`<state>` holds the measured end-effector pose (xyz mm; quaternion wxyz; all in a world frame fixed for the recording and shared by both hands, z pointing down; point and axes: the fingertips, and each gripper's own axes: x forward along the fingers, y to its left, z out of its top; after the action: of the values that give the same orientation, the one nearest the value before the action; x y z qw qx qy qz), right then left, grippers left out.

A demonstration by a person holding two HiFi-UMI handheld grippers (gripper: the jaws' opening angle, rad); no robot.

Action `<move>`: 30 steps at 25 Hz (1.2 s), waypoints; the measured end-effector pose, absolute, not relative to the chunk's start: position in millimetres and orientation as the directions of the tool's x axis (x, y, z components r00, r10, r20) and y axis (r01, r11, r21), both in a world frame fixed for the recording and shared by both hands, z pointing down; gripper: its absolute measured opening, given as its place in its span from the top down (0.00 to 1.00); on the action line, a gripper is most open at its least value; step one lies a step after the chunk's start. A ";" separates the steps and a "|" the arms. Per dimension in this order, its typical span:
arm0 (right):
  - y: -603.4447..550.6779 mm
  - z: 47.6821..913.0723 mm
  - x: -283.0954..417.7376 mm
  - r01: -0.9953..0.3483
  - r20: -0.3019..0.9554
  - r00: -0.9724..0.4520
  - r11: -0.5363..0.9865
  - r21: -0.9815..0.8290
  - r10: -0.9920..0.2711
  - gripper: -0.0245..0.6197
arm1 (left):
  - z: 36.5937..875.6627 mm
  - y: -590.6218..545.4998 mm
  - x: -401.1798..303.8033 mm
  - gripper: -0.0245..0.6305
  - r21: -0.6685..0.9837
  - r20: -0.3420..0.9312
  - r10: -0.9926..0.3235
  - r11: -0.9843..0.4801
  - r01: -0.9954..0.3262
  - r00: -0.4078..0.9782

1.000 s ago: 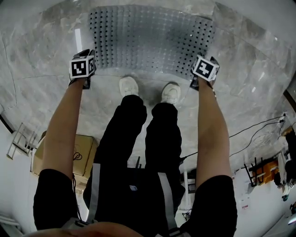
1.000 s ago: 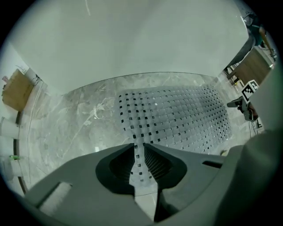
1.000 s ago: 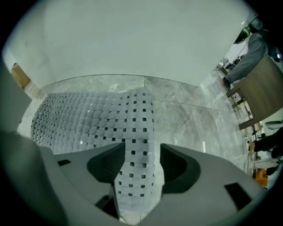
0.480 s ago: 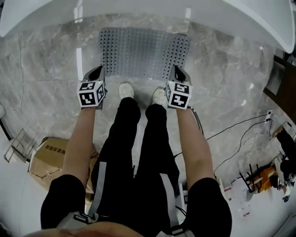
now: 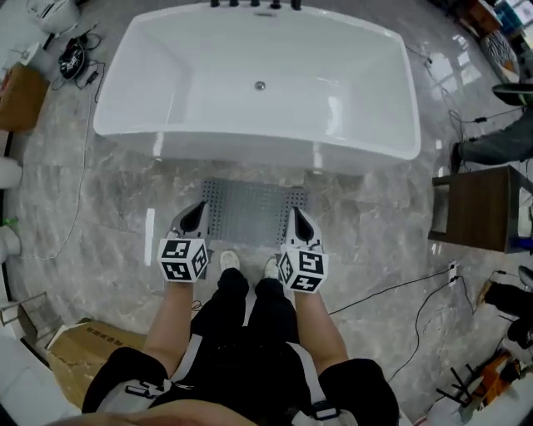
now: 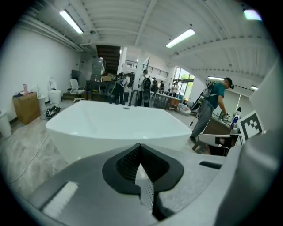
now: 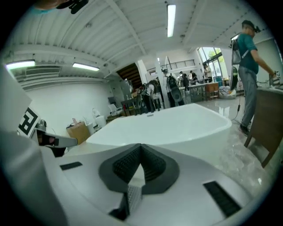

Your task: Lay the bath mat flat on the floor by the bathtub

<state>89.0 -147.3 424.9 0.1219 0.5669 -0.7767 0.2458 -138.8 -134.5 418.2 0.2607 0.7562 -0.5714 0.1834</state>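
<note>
Noted a white bathtub across the far side of the marble floor, with dark taps on its far rim. Found the bath mat, grey and perforated, lying flat on the floor just beside the tub's near wall, directly ahead of the white shoes.

Logged around it:
- a dark wooden side table to the right
- a black cable trailing over the floor at near right
- a cardboard box at near left
- a second brown box at far left

Saw a group of people well beyond the tub, plus one person in a teal shirt by the side table.

Read the left hand-held gripper as closed: jaws pressed together, nothing clamped, raised off the floor over the mat's near left corner. Read the right hand-held gripper the same: fully closed, empty, over the near right corner.

Recorded black-and-white square markers on both gripper cubes. Could not read the print on the near-left cardboard box, too small.
</note>
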 end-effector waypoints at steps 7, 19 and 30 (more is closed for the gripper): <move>-153.5 220.5 82.2 -0.937 0.241 -0.323 0.274 -0.217 -0.915 0.95 | 221.8 -129.4 -137.6 0.96 0.143 0.371 -0.879 -0.264 -0.954 0.299; -150.0 31.7 109.8 -0.949 -0.060 -0.278 0.283 -0.141 -0.959 0.95 | 27.8 -135.8 -125.5 0.96 0.016 0.081 -0.946 -0.314 -0.949 0.314; -150.0 30.8 112.5 -0.944 -0.061 -0.296 0.302 -0.131 -0.953 0.95 | 29.6 -128.8 -110.2 0.96 -0.007 0.085 -0.940 -0.331 -0.943 0.330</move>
<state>112.5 -150.0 30.8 -0.0635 0.5899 -0.8042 0.0349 -110.2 -128.8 29.6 0.0218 0.8151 -0.5778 0.0367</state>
